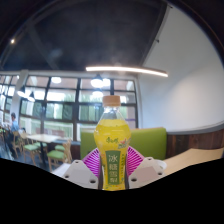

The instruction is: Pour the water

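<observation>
The gripper [114,172] holds a bottle [114,140] at the lower centre of the frame. Both fingers [94,163] are clamped on the bottle, one at each side, with the striped pink pads pressed against its lower body. No gap is visible between either pad and the bottle.

The bottle stands upright. It is a clear plastic beverage bottle filled with a yellow-green liquid. The cap [113,100] is orange and is fitted on the neck. A label [114,165] wraps the lower body; it is yellow with printed characters and a blue patch, and the text is too small to read. The base of the bottle is hidden below the fingers, so its support cannot be determined.

Behind the bottle, across the lower middle of the frame, runs a green bench seat [150,142]. At the left of the frame are large windows [50,100], with a table and chairs [35,145] in front of them. A long ceiling light strip [125,71] crosses the upper centre of the frame.
</observation>
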`<state>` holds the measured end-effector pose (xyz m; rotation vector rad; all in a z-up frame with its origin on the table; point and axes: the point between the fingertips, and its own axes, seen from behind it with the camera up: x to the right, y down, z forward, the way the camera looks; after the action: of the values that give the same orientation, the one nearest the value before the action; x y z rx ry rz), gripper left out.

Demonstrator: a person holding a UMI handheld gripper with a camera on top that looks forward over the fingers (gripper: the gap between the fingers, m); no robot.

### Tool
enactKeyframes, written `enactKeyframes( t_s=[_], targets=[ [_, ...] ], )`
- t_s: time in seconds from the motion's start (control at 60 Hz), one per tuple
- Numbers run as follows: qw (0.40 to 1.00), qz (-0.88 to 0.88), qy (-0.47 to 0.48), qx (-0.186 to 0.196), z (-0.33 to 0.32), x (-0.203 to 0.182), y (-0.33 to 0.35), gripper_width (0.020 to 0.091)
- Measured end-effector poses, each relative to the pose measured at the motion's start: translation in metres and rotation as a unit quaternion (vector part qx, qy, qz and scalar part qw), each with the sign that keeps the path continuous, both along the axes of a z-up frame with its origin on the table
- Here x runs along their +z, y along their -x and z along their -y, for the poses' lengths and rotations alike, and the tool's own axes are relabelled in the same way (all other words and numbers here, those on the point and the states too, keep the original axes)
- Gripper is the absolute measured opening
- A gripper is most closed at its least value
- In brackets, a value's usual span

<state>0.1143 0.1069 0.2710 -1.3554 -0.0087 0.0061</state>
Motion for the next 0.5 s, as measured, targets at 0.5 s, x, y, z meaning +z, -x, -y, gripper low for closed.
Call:
enactKeyframes(
  t_s=[0.5],
  targets=[
    [0.987, -0.018, 0.159, -0.029, -0.064, -0.174, -0.077, 0.0297]
  ],
)
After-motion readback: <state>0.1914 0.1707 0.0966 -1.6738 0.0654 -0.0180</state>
